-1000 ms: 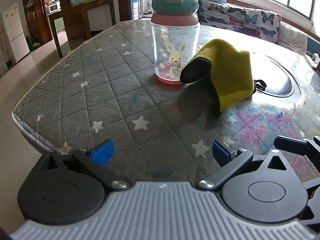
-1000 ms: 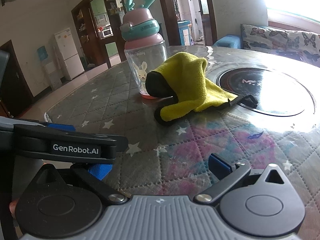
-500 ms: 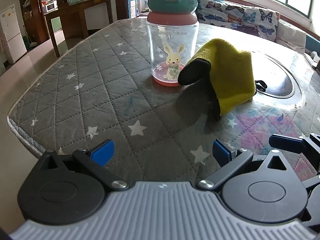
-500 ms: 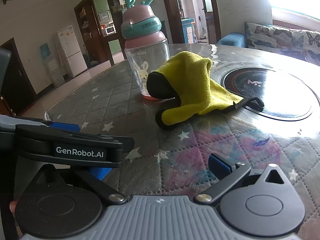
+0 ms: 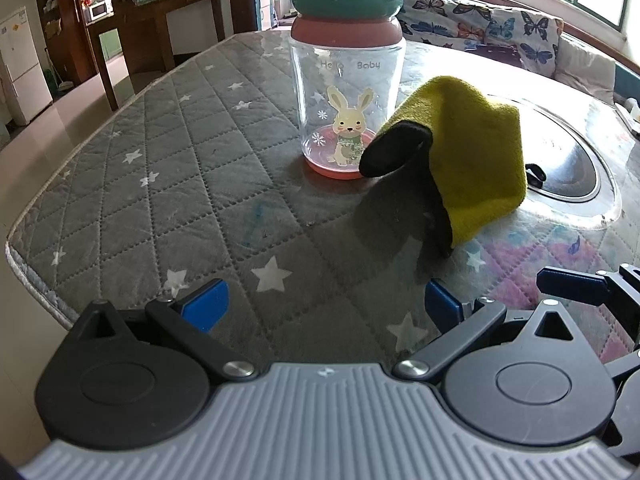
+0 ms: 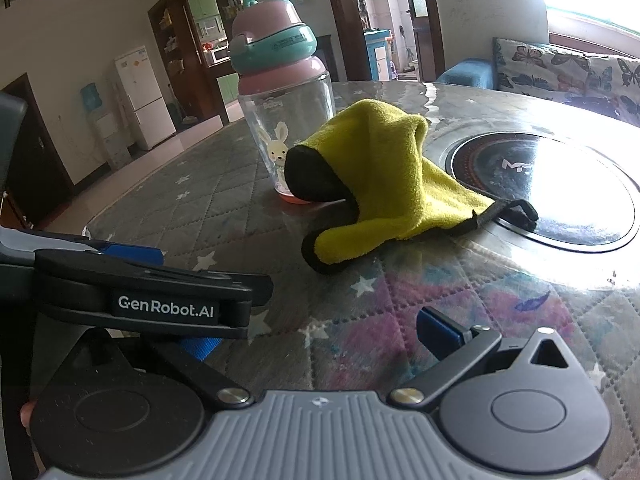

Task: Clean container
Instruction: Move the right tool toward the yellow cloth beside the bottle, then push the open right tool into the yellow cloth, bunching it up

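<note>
A clear bottle (image 5: 347,108) with a rabbit print, pink base and pink-and-teal lid stands upright on the quilted table; in the right wrist view the bottle (image 6: 286,120) shows teal antlers on top. A yellow cloth (image 5: 468,152) with black edging lies bunched against its right side, the same cloth (image 6: 384,184) in the right wrist view. My left gripper (image 5: 324,304) is open, short of the bottle, nothing between its blue pads. My right gripper (image 6: 316,336) is open too, near the cloth's front edge, empty. The left gripper's body (image 6: 152,292) crosses the right wrist view at left.
A round black induction plate (image 6: 548,184) is set into the table right of the cloth. The table's left edge (image 5: 28,256) drops to the floor. A butterfly-print sofa (image 5: 500,36) lies behind, a wooden table (image 5: 160,12) and fridge (image 5: 20,68) at far left.
Both grippers have moved forward toward the bottle and cloth, which now look larger. Bottle and cloth have not moved. Both grippers stay open.
</note>
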The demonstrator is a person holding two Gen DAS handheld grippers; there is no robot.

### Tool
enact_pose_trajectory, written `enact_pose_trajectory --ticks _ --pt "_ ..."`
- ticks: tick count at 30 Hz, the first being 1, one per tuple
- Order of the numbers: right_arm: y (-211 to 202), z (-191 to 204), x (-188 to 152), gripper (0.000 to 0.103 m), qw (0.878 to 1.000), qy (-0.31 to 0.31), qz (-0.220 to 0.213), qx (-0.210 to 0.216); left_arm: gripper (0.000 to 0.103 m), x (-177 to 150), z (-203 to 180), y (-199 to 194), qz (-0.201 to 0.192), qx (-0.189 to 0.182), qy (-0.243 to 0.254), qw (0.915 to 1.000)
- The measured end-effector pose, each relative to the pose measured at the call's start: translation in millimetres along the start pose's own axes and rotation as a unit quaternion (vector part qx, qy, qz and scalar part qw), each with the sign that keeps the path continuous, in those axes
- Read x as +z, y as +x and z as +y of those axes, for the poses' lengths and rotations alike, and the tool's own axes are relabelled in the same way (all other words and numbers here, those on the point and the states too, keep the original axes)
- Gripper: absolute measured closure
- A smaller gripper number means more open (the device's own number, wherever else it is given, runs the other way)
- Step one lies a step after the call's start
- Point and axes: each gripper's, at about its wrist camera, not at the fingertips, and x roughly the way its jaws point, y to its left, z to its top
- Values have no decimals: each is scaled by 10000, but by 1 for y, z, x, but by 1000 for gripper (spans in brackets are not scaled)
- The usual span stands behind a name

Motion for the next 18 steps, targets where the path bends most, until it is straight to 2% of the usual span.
enact_pose_trajectory --ticks 18 --pt "10 -5 14 0 10000 3 -15 53 0 15 1 13 29 -28 5 10000"
